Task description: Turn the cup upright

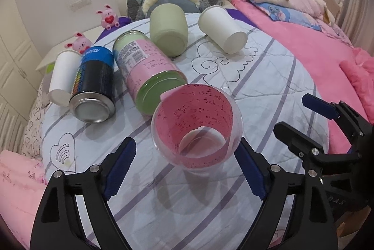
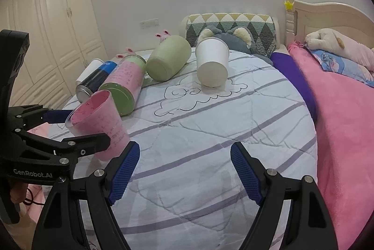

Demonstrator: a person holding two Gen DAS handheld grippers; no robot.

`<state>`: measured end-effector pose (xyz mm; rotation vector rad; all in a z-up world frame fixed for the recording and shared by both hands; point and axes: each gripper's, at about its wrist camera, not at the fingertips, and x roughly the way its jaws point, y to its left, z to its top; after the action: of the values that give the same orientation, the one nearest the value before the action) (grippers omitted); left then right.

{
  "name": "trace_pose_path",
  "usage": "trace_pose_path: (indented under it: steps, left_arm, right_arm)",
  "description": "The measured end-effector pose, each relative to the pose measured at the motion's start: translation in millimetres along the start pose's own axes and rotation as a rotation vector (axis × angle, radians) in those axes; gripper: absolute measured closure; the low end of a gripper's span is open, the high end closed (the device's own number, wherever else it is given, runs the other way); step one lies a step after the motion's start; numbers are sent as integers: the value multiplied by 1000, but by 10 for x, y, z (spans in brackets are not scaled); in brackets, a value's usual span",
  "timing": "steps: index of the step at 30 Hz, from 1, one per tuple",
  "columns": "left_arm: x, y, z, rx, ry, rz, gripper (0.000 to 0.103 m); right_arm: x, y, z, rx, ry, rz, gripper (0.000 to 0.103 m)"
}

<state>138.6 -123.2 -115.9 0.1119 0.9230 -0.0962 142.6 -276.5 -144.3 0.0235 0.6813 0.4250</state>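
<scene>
Left wrist view: the left hand-held gripper (image 1: pixel 187 163) stands wide, its blue fingers (image 1: pixel 120 166) on either side of the clear cup with pink paper lining (image 1: pixel 196 126), which stands mouth-up on the bed quilt (image 1: pixel 268 91). Whether the right finger touches the cup wall is hard to tell. Behind it lie a green jar (image 1: pixel 149 70), a black and blue can (image 1: pixel 95 86), a white paper cup (image 1: pixel 63 79) partly hidden by the can, a pale green cup (image 1: pixel 168 30) and another white cup (image 1: pixel 222 28). The right hand-held gripper (image 1: pixel 311 114) enters at the right edge, cut off.

Right wrist view: the right hand-held gripper (image 2: pixel 184 170) is spread wide over bare quilt (image 2: pixel 210 123), holding nothing. The pink-lined cup (image 2: pixel 98 119) sits at left, its lower part hidden by the left hand-held gripper (image 2: pixel 81 130)
</scene>
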Motion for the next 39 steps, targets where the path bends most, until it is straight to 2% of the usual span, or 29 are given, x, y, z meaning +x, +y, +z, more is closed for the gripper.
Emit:
trace_pose_path:
  steps: [5, 12, 17, 23, 28, 33, 39]
  left_arm:
    - [-182, 59, -64, 2, -55, 11, 5]
    - [-578, 228, -212, -34, -157, 16, 5]
    - [-936, 352, -368, -73, -260, 8, 5]
    - [-1286, 449, -542, -71, -348, 49, 1]
    - [-1510, 558, -649, -91, -401, 59, 1]
    - [-1692, 644, -731, -122, -458, 81, 0]
    - [-1787, 627, -761, -135, -492, 94, 0]
  right_arm:
    - [-124, 60, 42, -5, -19, -13, 22]
    - [-400, 230, 124, -23, -64, -41, 22]
    - [-662, 428, 139, -24, -102, -105, 22]
    - [-982, 709, 151, -33, -183, -183, 22]
    - [-1164, 897, 150, -29, -233, -176, 22]
    - [-1293, 1030, 136, -33, -281, -212, 22]
    - [-1432, 1152, 110, -53, -338, -230, 22]
